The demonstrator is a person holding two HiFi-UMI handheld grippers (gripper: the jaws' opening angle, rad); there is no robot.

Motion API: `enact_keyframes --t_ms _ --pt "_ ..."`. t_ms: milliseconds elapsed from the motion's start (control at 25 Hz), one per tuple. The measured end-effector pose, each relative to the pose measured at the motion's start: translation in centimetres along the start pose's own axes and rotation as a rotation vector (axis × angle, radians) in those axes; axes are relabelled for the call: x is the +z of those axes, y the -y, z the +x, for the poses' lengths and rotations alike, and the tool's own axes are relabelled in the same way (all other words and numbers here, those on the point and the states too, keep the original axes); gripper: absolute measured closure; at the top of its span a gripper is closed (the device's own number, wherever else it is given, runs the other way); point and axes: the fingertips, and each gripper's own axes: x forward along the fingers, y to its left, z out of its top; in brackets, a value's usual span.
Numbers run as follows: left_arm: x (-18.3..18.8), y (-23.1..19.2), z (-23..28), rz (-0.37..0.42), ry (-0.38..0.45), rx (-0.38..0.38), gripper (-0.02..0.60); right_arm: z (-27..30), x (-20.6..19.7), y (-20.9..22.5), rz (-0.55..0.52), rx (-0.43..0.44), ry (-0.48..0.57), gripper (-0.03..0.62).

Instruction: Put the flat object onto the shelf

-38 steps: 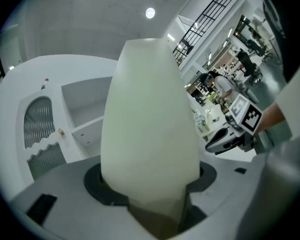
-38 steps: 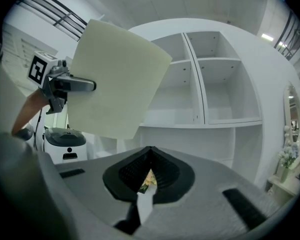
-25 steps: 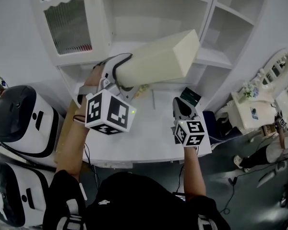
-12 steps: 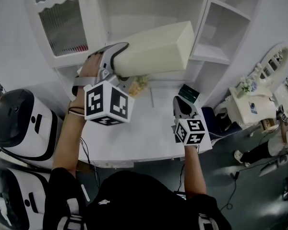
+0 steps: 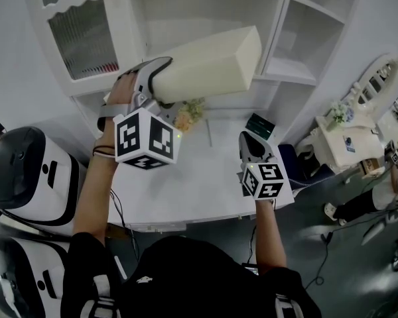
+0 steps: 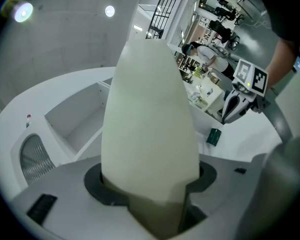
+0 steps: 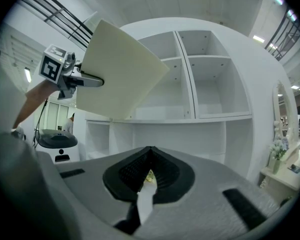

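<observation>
Left hand-held gripper [image 5: 158,85] raised level, clamped on cream slab [image 5: 212,63], right hand-held gripper [image 5: 251,142] lower, jaws together

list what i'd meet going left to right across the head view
white domed machine → left claw gripping the cream block → right claw → small white table with flowers

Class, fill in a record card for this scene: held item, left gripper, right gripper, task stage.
held item: cream slab, tilted, in the air before the shelf unit
left gripper: clamped on the cream slab's end
right gripper: jaws together, empty, above the white table
task stage: slab not yet on any shelf
</observation>
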Motion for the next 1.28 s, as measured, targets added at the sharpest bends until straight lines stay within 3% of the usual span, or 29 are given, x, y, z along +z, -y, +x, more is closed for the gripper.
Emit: enact_keyframes --t_ms 1280 --pt "-2.2 2.5 7.7 0.150 -0.045 -0.068 0.304 1.3 -1.0 1.3 0.002 -0.042 -0.027 0.594"
